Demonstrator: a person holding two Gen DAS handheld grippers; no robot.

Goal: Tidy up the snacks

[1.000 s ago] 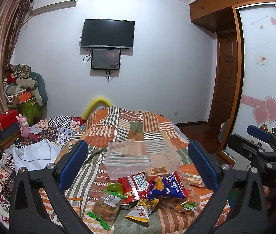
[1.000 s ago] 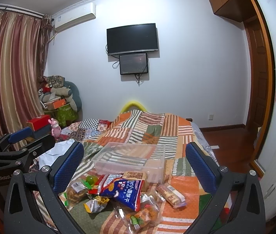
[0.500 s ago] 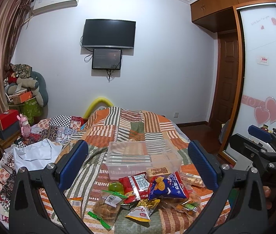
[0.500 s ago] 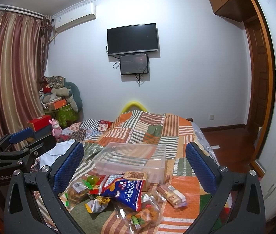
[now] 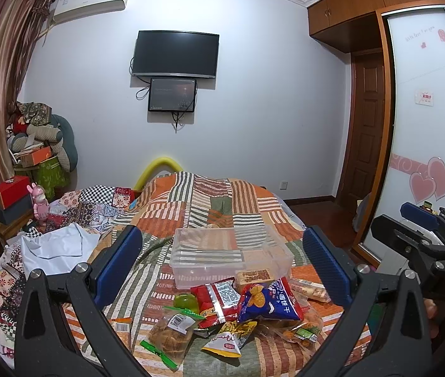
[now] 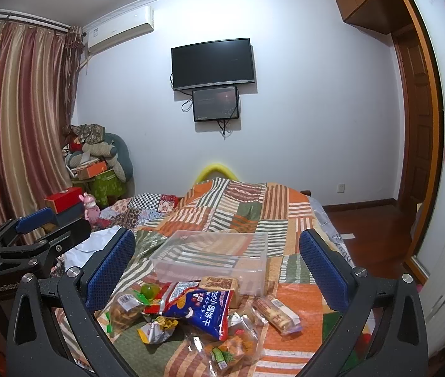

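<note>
Patchwork-quilted bed (image 5: 222, 207) under wall TV (image 5: 174, 54), snack pile (image 6: 191, 311) beside clear bin (image 6: 213, 257), both grippers agape.

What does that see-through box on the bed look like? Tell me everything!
The clear plastic box is a shallow rectangular tub with rounded corners and no lid on it. It sits upright on the striped patchwork bedspread, whose stripes show through its walls. It looks empty. The pile of snack packets lies just in front of it, and a brown cracker pack leans against its near wall. Neither gripper touches it.
</note>
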